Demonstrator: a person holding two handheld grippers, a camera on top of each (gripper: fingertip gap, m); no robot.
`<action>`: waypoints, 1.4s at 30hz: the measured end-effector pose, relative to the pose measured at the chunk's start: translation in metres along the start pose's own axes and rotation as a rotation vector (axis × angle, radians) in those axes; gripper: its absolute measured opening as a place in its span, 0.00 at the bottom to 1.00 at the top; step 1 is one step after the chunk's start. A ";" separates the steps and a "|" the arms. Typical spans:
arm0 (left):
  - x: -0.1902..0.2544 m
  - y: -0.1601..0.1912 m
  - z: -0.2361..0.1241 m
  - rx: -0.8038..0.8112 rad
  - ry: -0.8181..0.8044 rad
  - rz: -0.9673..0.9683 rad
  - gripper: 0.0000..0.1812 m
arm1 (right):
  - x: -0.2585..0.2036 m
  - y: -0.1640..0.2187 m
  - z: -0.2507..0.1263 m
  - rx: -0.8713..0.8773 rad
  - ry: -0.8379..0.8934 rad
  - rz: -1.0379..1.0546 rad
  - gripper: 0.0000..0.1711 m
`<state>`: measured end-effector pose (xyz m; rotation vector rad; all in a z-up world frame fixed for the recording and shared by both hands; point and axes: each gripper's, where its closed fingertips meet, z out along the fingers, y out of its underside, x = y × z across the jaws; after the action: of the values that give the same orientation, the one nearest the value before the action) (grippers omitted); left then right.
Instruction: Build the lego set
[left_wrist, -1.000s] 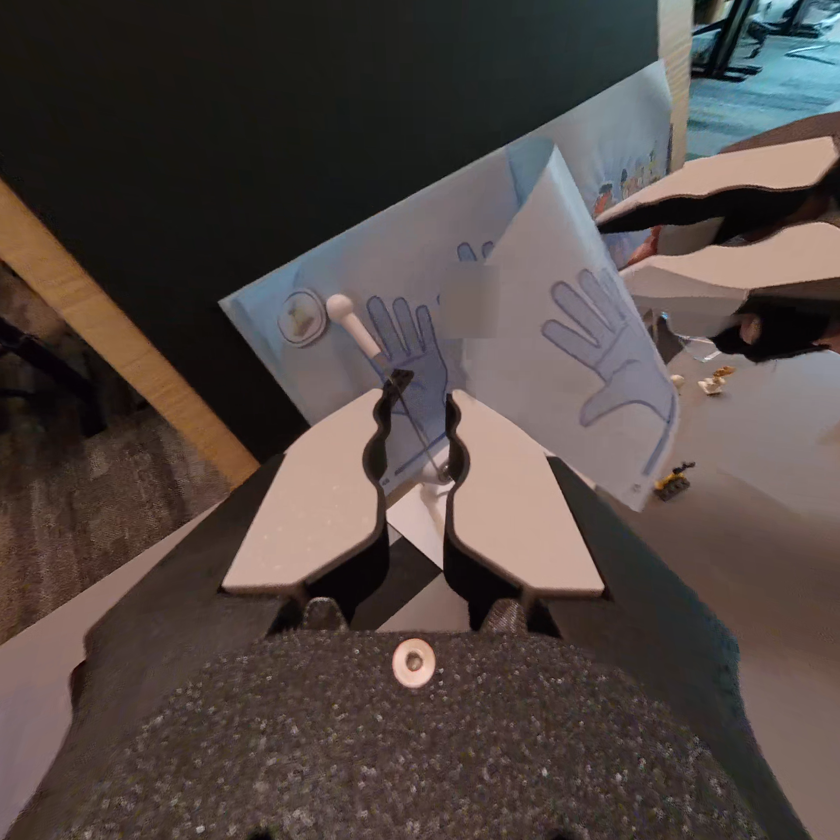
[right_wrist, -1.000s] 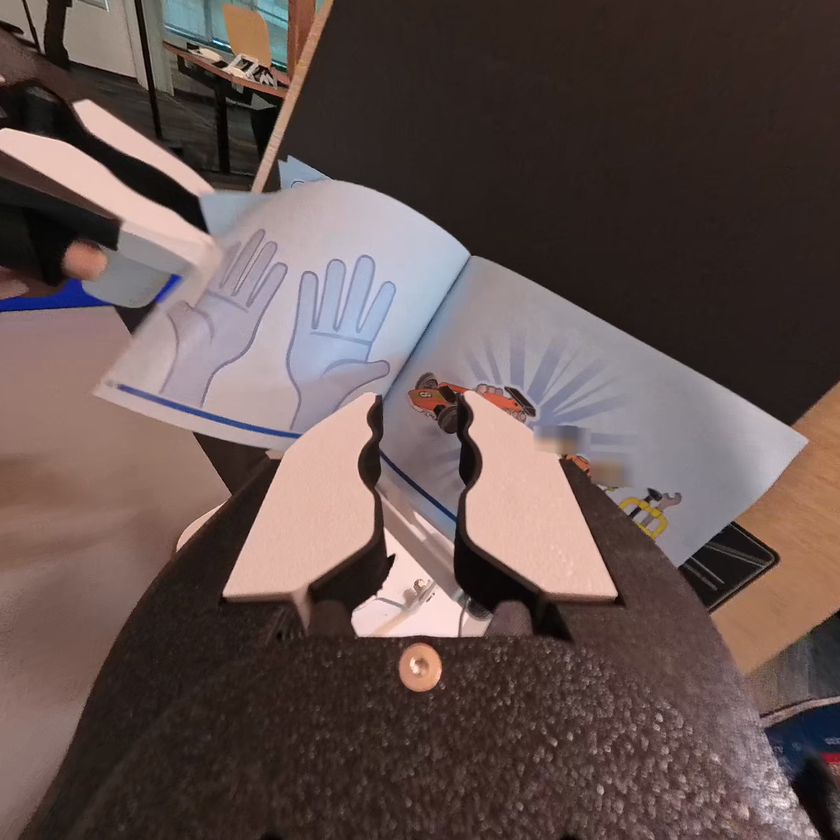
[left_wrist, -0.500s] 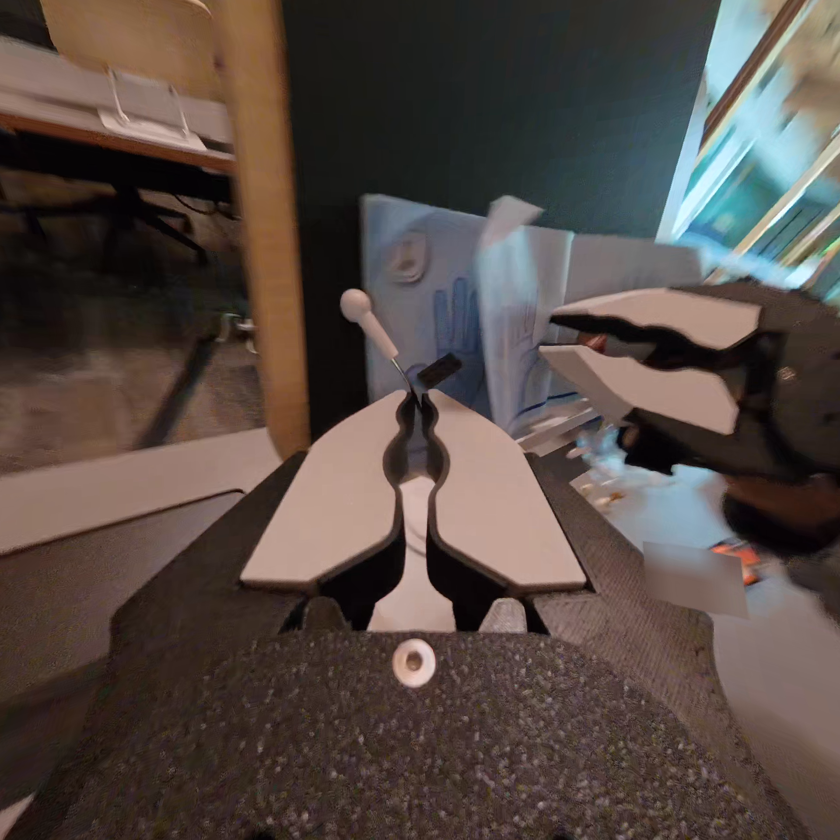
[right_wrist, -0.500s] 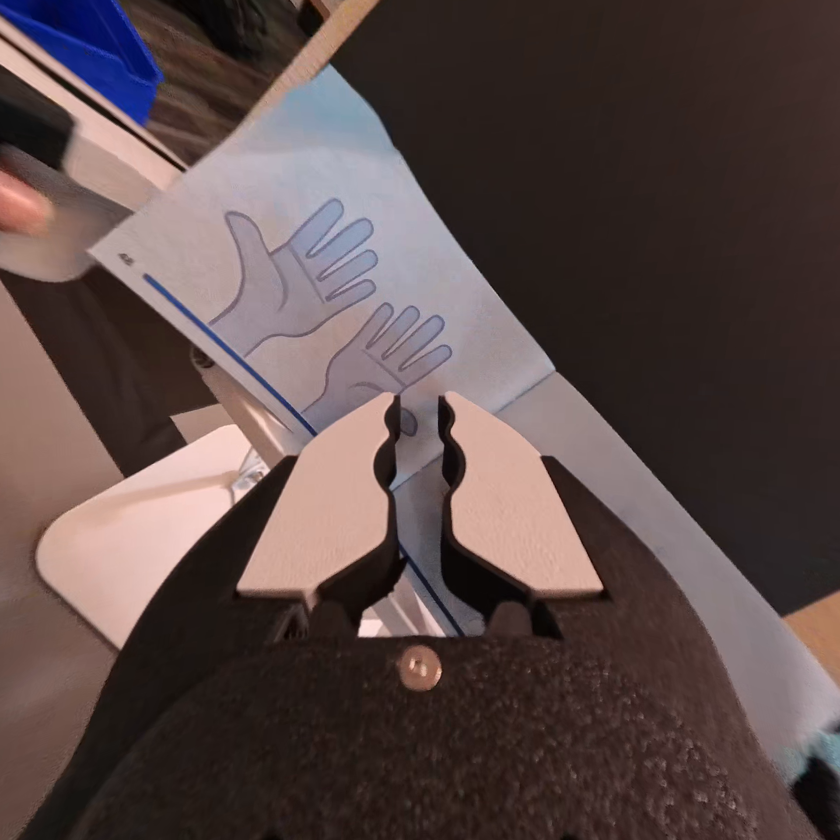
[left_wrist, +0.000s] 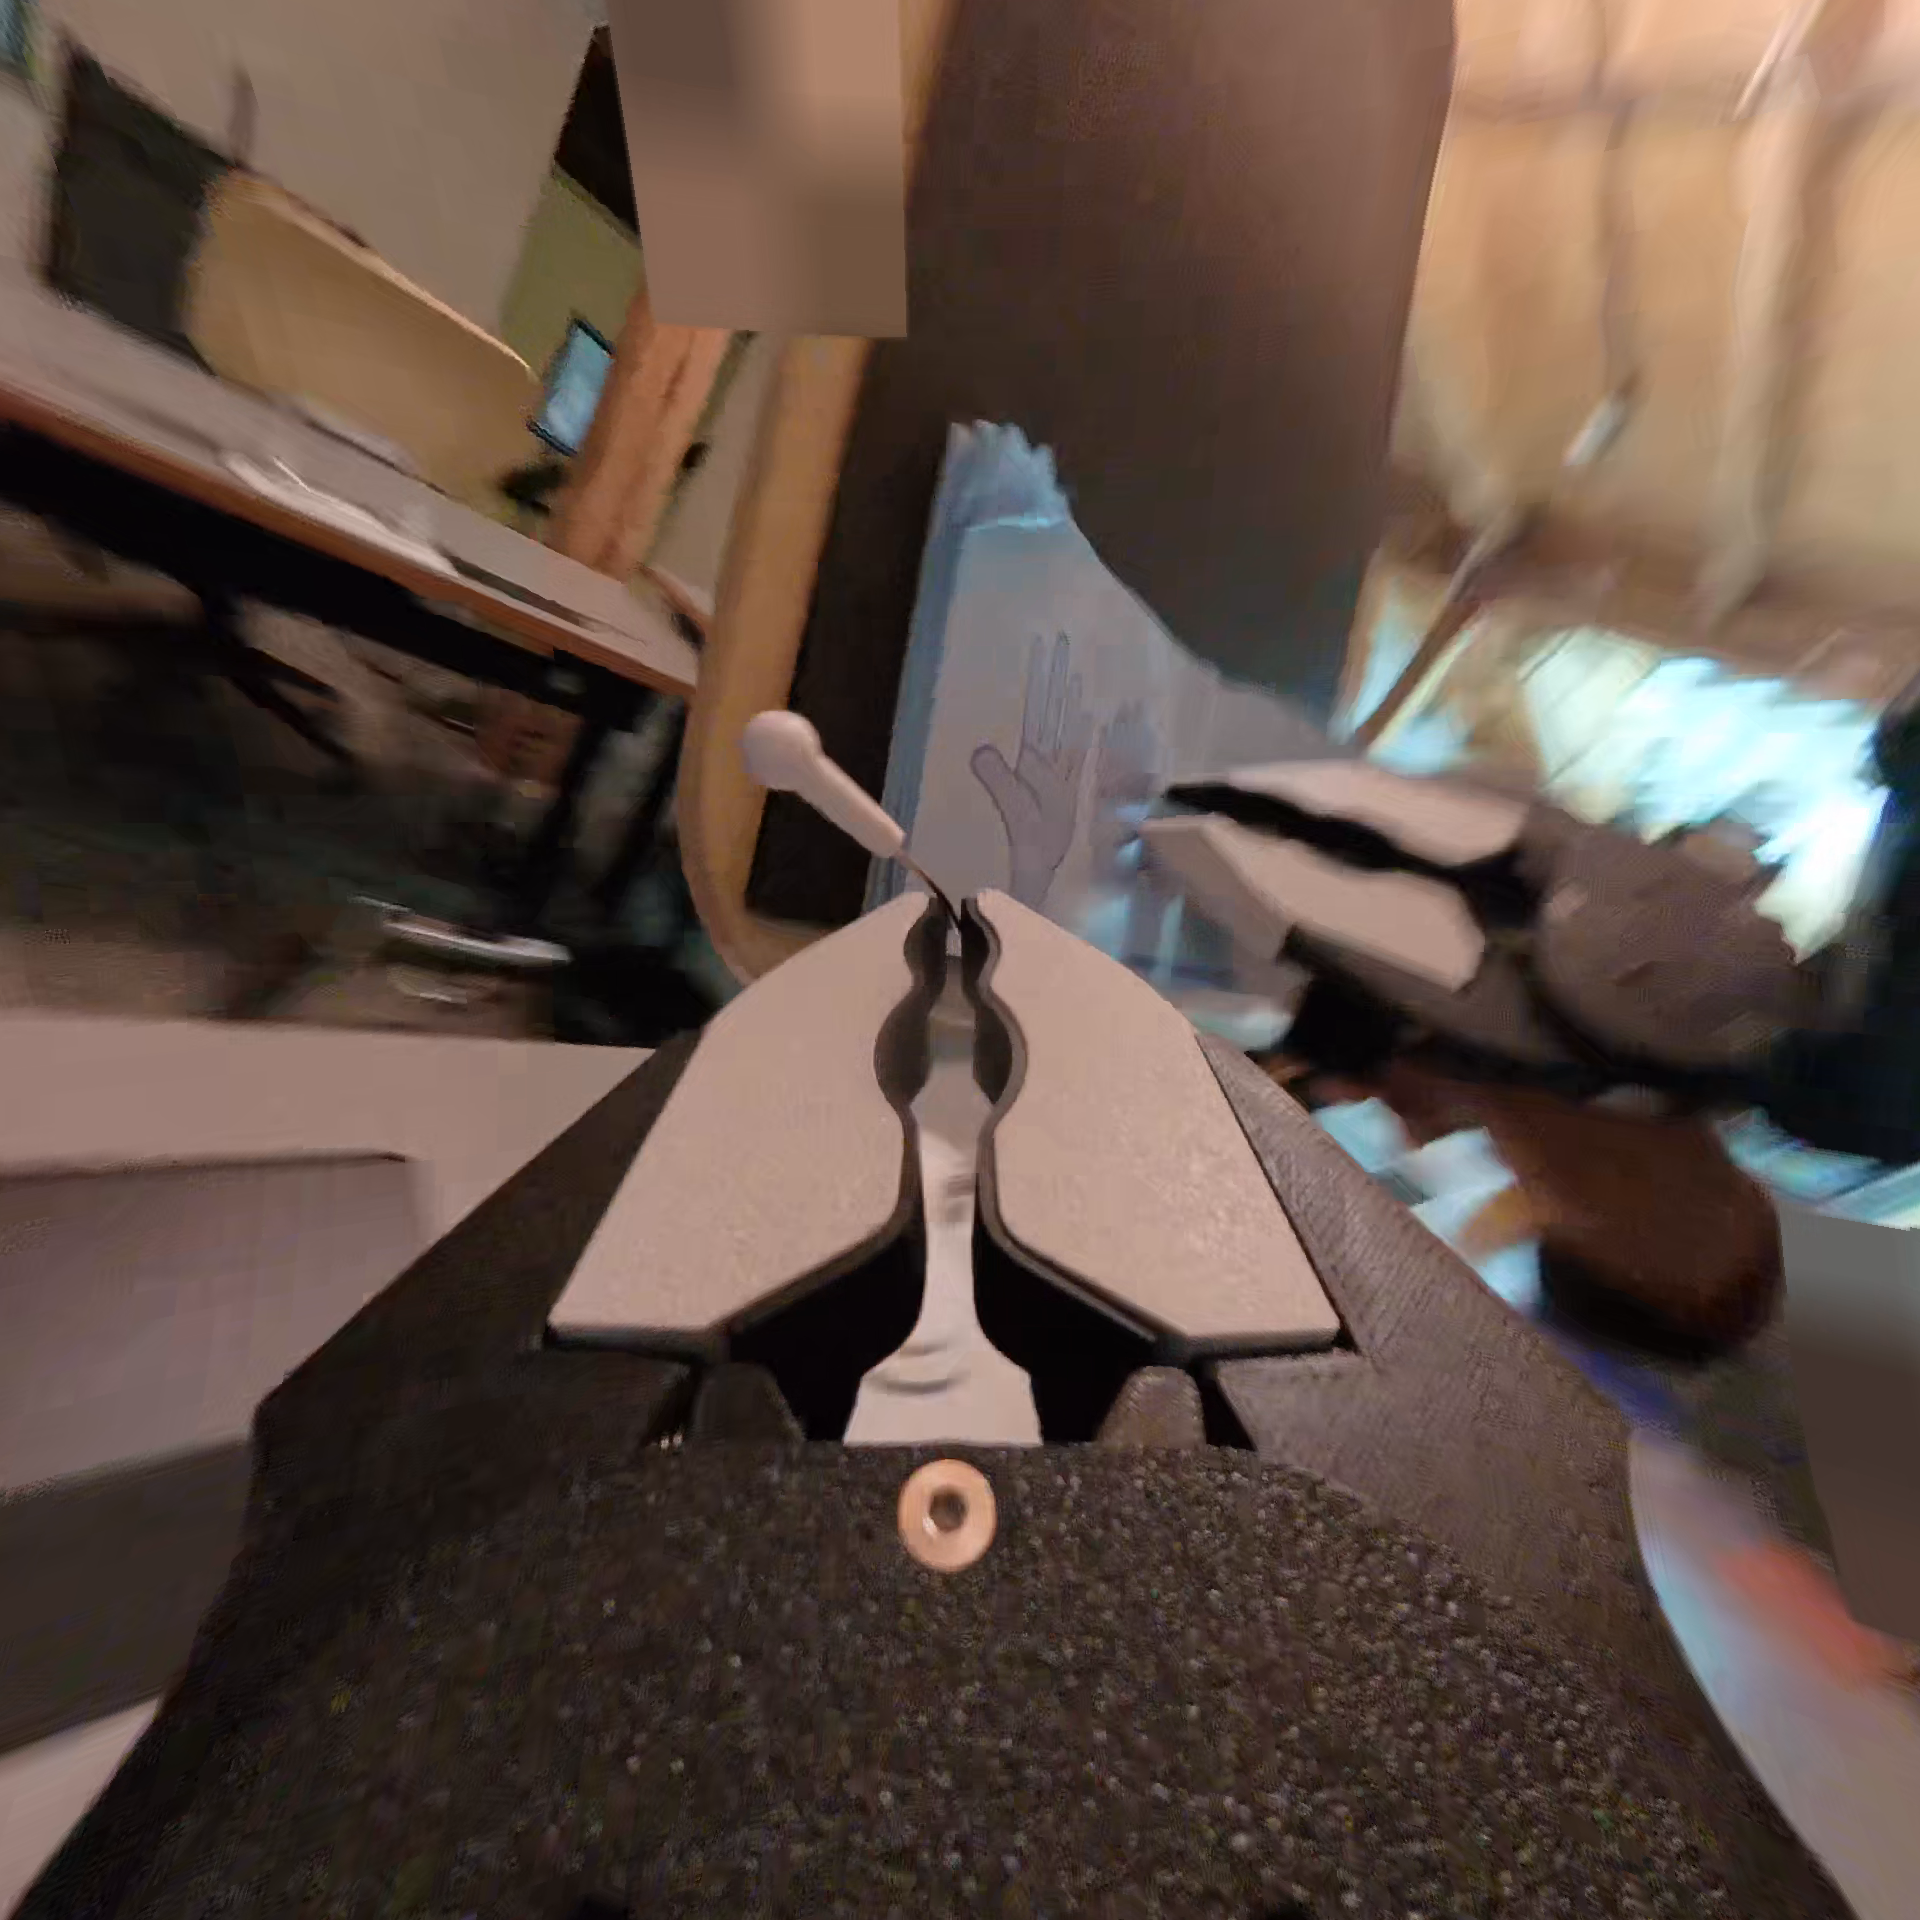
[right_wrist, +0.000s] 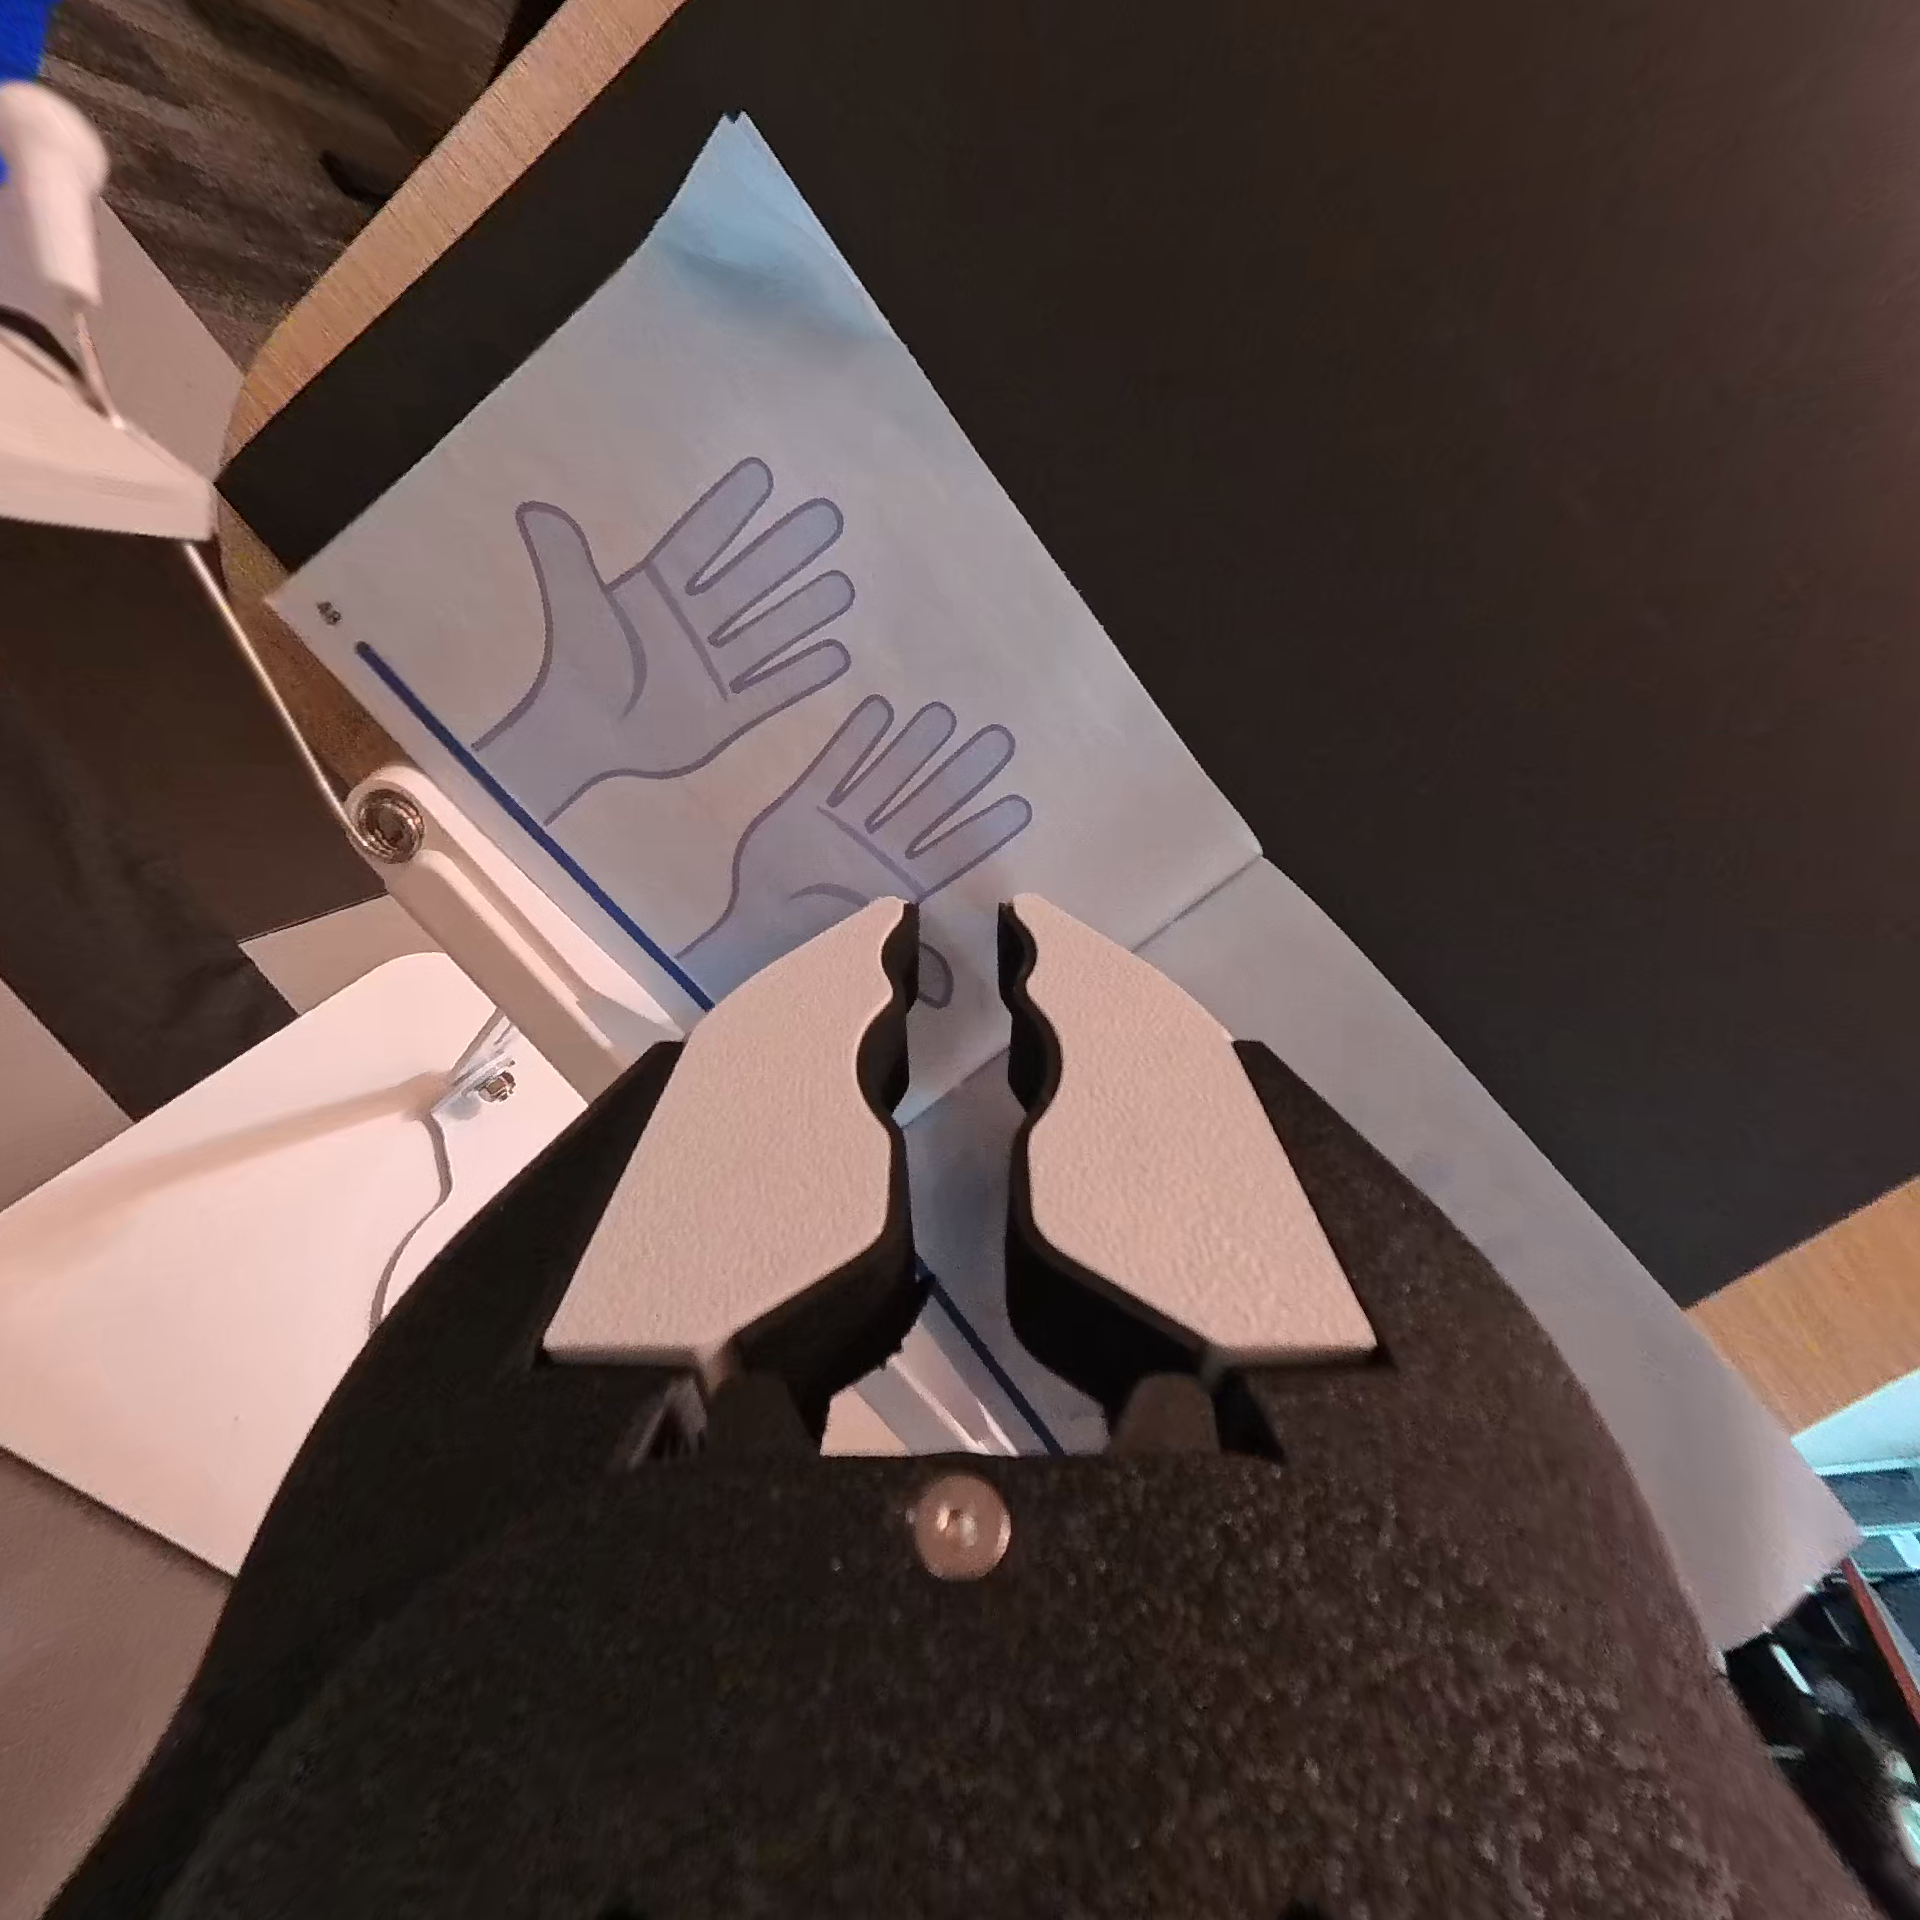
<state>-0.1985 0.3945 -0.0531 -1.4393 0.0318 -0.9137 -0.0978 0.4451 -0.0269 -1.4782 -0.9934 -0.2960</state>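
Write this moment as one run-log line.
left gripper: shut on page clip | right gripper: open, empty | booklet: open on stand

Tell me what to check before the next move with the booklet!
1. Left gripper holds the page clip: ok, its jaws are shut on the thin wire below the white knob.
2. Right gripper is free: ok, its jaws are apart with nothing between them.
3. Booklet sits on the stand: ok, the page with two drawn hands lies flat.
4. Page clip presses the page down: not ok, the wire seems swung off to the side of the booklet.
5. Left wrist view is sharp enough to aim: not ok, it is badly blurred.
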 end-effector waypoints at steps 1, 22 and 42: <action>0.002 -0.002 0.003 -0.048 -0.049 0.188 0.02 | 0.000 0.000 0.000 0.000 0.001 0.006 0.08; 0.024 -0.013 0.030 -0.343 -0.146 0.693 0.03 | 0.008 0.015 -0.029 0.075 -0.021 0.131 0.13; 0.103 0.071 0.137 -0.678 -0.067 1.063 0.00 | 0.060 0.132 -0.062 0.075 -0.029 0.601 0.13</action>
<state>-0.0201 0.4414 -0.0363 -1.7358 1.0374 0.0614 0.0553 0.4316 -0.0631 -1.6383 -0.5360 0.1942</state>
